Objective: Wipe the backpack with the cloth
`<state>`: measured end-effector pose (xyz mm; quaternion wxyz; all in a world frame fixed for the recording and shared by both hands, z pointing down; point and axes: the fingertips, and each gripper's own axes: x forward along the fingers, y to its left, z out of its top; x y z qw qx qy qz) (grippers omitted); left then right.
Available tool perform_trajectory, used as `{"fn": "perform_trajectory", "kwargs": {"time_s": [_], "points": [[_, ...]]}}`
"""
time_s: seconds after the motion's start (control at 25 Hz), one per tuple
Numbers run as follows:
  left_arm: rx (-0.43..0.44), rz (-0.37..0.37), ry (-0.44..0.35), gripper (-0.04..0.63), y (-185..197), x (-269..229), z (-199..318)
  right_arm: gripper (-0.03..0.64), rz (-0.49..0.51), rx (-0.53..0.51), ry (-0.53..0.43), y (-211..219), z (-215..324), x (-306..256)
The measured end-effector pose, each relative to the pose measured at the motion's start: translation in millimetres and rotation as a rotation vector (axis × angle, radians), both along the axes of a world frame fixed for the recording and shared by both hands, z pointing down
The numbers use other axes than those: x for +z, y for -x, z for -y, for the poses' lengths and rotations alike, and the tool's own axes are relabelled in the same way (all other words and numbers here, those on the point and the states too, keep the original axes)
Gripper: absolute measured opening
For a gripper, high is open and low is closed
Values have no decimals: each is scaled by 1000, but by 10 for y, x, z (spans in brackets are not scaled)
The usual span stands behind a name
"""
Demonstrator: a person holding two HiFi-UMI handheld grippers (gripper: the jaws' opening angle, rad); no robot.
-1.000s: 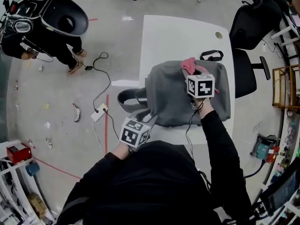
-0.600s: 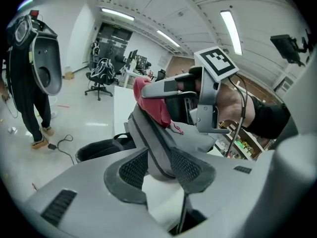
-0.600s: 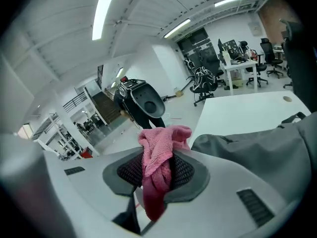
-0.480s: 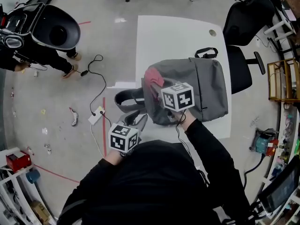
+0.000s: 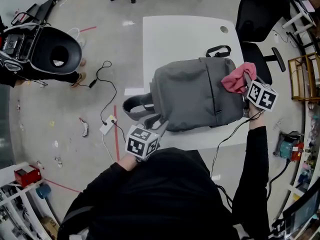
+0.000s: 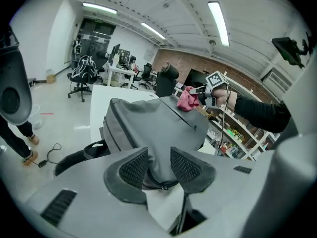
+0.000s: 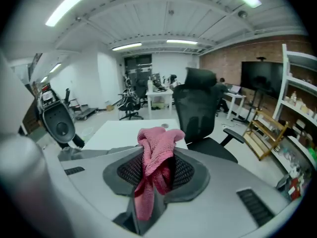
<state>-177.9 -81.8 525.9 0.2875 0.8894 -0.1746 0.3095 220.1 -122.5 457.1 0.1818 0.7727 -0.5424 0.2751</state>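
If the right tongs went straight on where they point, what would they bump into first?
Most likely the backpack: the right tongs, shut on the cloth, aim across its top corner. If they pass above it, the table comes next. Depth is hard to judge.

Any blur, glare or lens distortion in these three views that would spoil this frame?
Head view: edges bend from the wide lens, but the backpack and cloth are sharp; a small glare patch on the floor. Left gripper view: strong fisheye, dark corners, ceiling lights blown out. Right gripper view: same fisheye, cloth in the right claw crisp.
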Motion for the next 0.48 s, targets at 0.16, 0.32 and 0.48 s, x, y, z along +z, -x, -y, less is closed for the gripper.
{"fn": "perform_trajectory", "kwargs": {"time_s": [0.16,0.32,0.48], "points": [[11,6,14,156,-31,29,-44,115,28,96,-69,-230,-180,-222],[1,0,19,156,39,27,-13,115,74,-27,-7,451,16,202],[-23,-8,30,156,194,38,16,114,181,-182,45,1501,297,634]]}}
